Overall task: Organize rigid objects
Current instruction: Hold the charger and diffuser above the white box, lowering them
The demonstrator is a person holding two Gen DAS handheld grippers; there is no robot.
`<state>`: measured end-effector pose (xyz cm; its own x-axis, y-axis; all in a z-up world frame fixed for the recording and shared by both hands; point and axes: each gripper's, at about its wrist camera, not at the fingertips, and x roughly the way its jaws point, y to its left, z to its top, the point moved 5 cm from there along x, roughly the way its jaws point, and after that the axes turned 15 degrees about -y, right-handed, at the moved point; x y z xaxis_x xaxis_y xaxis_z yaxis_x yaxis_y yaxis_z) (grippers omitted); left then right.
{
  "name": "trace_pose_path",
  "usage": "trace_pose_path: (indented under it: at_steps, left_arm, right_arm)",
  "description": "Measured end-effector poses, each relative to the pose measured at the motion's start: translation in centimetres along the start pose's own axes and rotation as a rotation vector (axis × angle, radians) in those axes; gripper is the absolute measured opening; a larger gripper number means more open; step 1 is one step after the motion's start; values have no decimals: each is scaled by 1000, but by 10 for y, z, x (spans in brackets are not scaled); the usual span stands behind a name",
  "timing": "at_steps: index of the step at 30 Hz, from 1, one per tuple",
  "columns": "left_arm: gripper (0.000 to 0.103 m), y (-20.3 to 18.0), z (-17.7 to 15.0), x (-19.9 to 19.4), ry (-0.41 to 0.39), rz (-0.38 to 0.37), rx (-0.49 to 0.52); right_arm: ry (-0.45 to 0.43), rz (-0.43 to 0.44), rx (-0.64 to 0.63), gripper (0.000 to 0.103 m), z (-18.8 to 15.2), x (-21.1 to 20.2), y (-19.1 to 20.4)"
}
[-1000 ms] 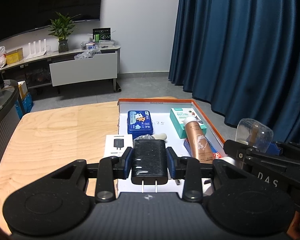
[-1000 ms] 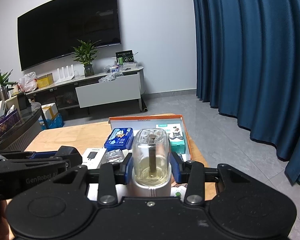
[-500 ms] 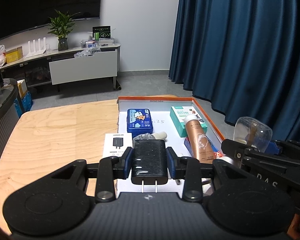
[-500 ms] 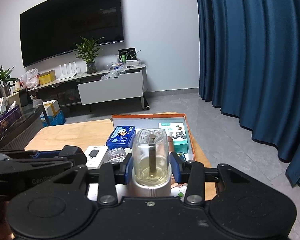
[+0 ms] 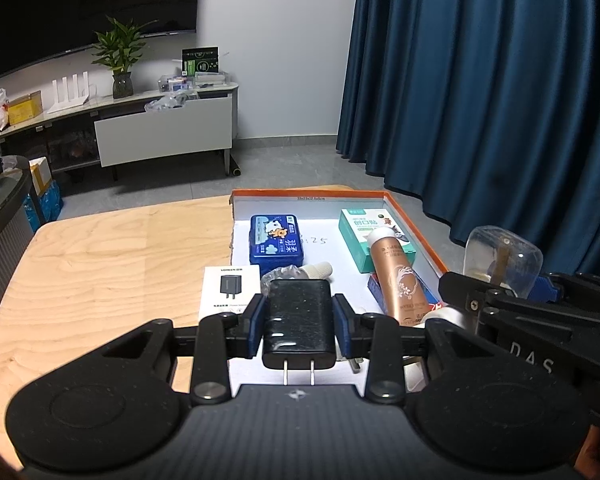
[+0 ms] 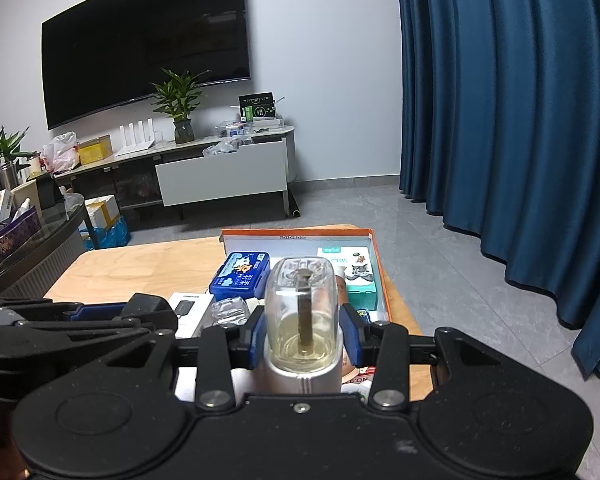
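My left gripper (image 5: 299,322) is shut on a black plug charger (image 5: 299,316), prongs toward the camera, held above the near end of the orange-rimmed box lid (image 5: 414,220). My right gripper (image 6: 302,328) is shut on a clear-capped perfume bottle (image 6: 301,312) with yellowish liquid, held above the lid's right side; the bottle also shows in the left wrist view (image 5: 500,258). In the lid lie a blue tin (image 5: 276,242), a teal box (image 5: 374,242) and a copper tube (image 5: 398,284).
A white charger box (image 5: 228,292) lies on the wooden table (image 5: 112,264) left of the lid. A crumpled clear wrapper (image 5: 282,278) and a small white dropper (image 5: 318,269) lie beyond the charger. Blue curtains hang at the right, a TV cabinet stands behind.
Both grippers keep their hold. The views have risen and drawn back slightly, so both held objects sit a little higher above the lid.
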<state>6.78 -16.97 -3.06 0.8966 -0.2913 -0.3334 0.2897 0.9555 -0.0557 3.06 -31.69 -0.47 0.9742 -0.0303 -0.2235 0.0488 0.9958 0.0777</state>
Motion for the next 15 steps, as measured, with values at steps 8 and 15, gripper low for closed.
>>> trace_pose_path:
  at_steps: [8,15]
  left_arm:
    - [36,0,-1,3,7,3,-1]
    - [36,1,0,4,10,6,-6]
  right_arm:
    - [3,-3,-1,48,-3,2,1]
    - [6,-2,-2,48,-4,5,2]
